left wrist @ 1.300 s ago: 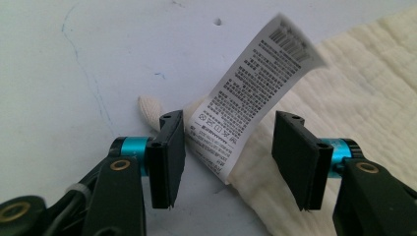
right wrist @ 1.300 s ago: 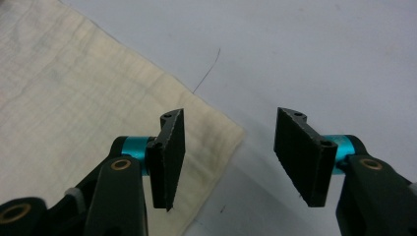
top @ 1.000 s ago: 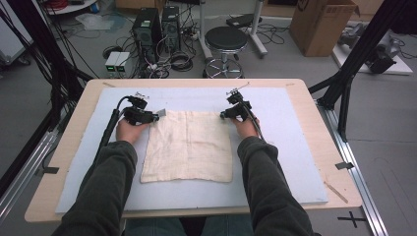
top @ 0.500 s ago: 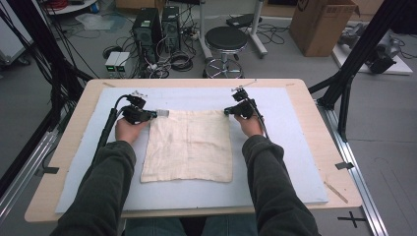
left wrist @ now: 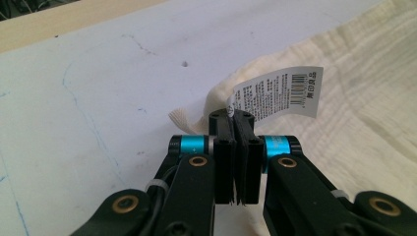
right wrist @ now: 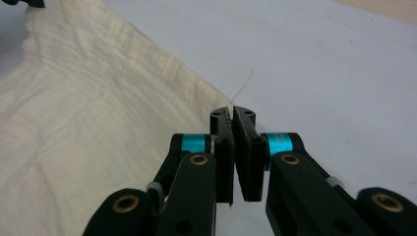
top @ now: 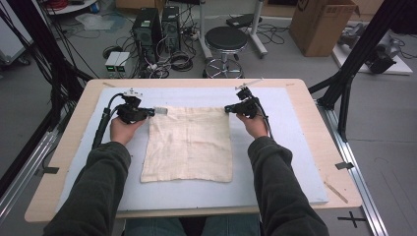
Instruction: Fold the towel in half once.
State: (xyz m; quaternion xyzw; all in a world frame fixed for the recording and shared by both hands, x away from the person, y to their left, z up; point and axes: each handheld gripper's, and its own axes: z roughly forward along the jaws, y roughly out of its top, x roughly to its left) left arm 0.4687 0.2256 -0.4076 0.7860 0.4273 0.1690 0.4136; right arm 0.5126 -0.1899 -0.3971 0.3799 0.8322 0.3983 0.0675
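We see both forearms reaching up from the near edge of the table (top: pixel 314 105), sleeves dark, wrists level, each hand wrapped around its claw from behind. The left hand (top: pixel 123 130) holds the left claw (top: pixel 150 112) pointing inward to the right; the right hand (top: pixel 253 123) holds the right claw (top: pixel 227 108) pointing inward to the left, so the two tips face each other across the far edge of the cloth (top: pixel 189 145).

In the left gripper view the left claw (left wrist: pixel 235 118) is clamped tight on the far left corner of the cloth (left wrist: pixel 354 98), a bunched fold pinched between its jaws, which have just been closing. A white printed tag (left wrist: pixel 278 93) sticks out just beyond and to the right of the tips.

In the right gripper view the right claw (right wrist: pixel 232 115) has its jaws pressed together on the far right corner of the cloth (right wrist: pixel 98 113), which spreads away to its left; these jaws too have just been closing.

From each claw the cloth runs back toward us, lying flat on the pale mat (top: pixel 290 162). A black cable (top: pixel 103 125) trails behind the left claw. Nothing lies between the two claws except the cloth's edge. Beyond the table stand a stool (top: pixel 226 42), computer towers (top: pixel 157 24) and a cardboard box (top: pixel 322 24), all well apart from the claws.
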